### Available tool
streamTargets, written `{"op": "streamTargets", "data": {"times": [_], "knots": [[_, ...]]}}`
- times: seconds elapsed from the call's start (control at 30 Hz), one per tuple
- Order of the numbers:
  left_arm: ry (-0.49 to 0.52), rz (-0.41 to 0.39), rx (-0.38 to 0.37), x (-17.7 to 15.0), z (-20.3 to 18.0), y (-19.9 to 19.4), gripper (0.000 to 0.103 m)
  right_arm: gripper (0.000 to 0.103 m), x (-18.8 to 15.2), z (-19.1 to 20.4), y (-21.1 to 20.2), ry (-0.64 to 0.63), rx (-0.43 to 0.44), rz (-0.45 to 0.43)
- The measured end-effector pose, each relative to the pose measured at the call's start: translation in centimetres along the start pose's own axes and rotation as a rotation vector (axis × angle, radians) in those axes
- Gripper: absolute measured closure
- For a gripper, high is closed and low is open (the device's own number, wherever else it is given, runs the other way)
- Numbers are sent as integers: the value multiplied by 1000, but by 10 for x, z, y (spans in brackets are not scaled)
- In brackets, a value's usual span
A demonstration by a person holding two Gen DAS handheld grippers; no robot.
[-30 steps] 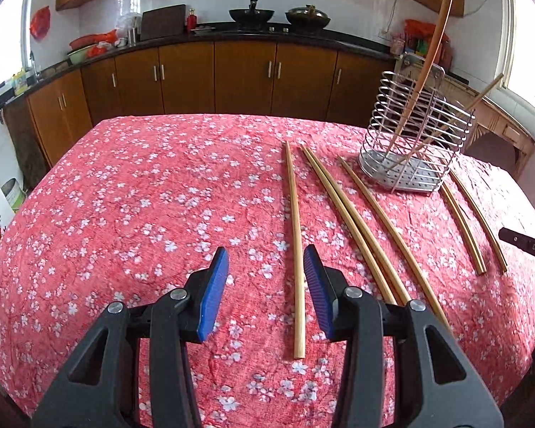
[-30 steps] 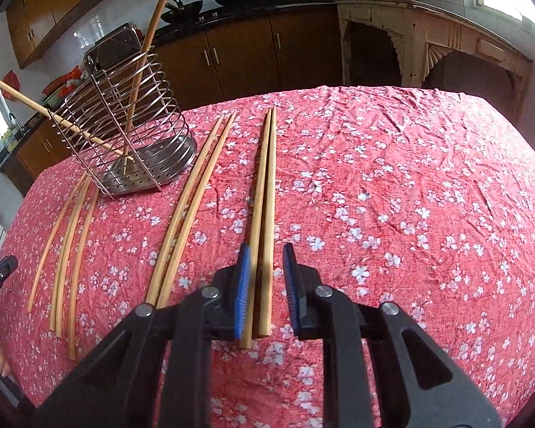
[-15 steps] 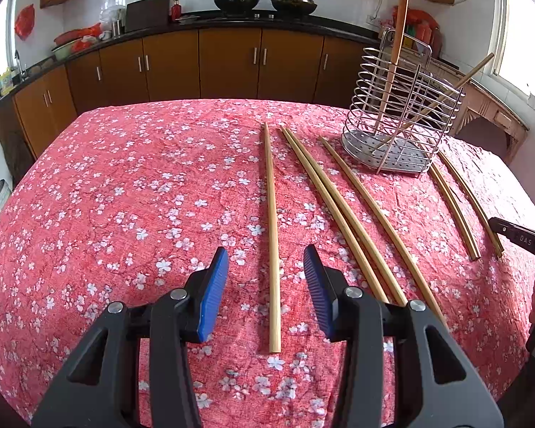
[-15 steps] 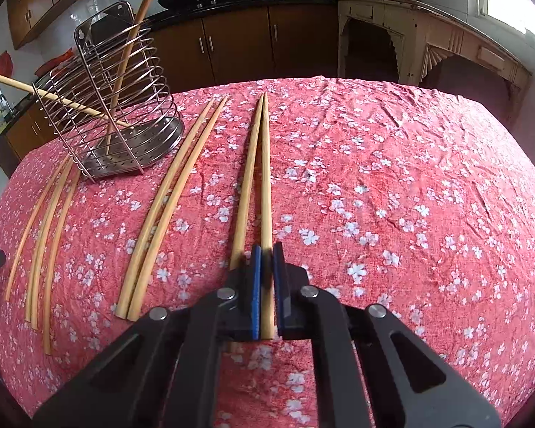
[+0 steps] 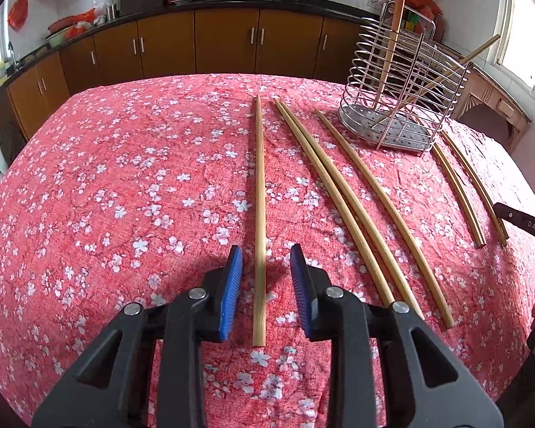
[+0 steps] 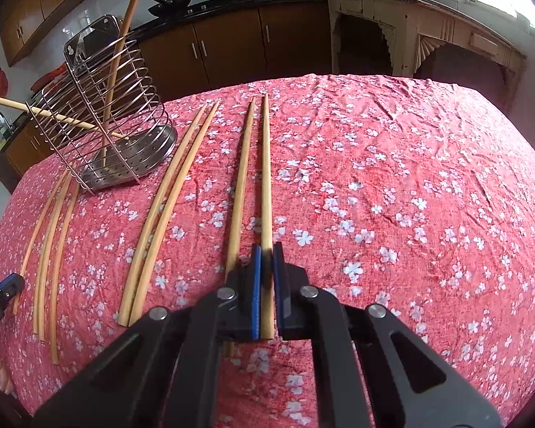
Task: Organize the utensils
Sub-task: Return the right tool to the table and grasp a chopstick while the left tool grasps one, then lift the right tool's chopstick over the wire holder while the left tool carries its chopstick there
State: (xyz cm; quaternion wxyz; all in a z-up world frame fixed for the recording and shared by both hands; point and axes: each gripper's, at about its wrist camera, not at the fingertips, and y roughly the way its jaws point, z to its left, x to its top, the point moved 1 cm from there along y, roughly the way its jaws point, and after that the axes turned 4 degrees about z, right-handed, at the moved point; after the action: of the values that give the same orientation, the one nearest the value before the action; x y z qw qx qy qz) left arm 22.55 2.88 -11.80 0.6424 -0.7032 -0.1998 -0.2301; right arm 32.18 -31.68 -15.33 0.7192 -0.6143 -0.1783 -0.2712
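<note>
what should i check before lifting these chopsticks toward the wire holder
1. Right tongs shut on the far-right pale wooden chopstick: ok.
2. Neighbouring chopstick outside that grip: ok, it lies beside the left pad.
3. Left tongs gripping the lone straight wooden chopstick: not ok, the jaws have just been closing, but the pads are apart from it.
4. Silver wire utensil holder upright on the red floral tablecloth: ok.
5. Room inside the holder: ok, only two sticks lean in it.
6. Lift path clear: cannot tell.
</note>
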Motion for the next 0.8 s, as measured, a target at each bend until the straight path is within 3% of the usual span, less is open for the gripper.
{"op": "streamTargets", "data": {"times": [0.37,0.5,0.8], "knots": [[-7,5,6,2,1,4,84,95,-5,1,-2,-7,-7,-7],[-10,7,15,2,2,5,96,95,-7,3,-3,-10,-12,-12],[20,10,47,2,-5,6,96,95,-7,3,-4,-13,-17,-15]]}}
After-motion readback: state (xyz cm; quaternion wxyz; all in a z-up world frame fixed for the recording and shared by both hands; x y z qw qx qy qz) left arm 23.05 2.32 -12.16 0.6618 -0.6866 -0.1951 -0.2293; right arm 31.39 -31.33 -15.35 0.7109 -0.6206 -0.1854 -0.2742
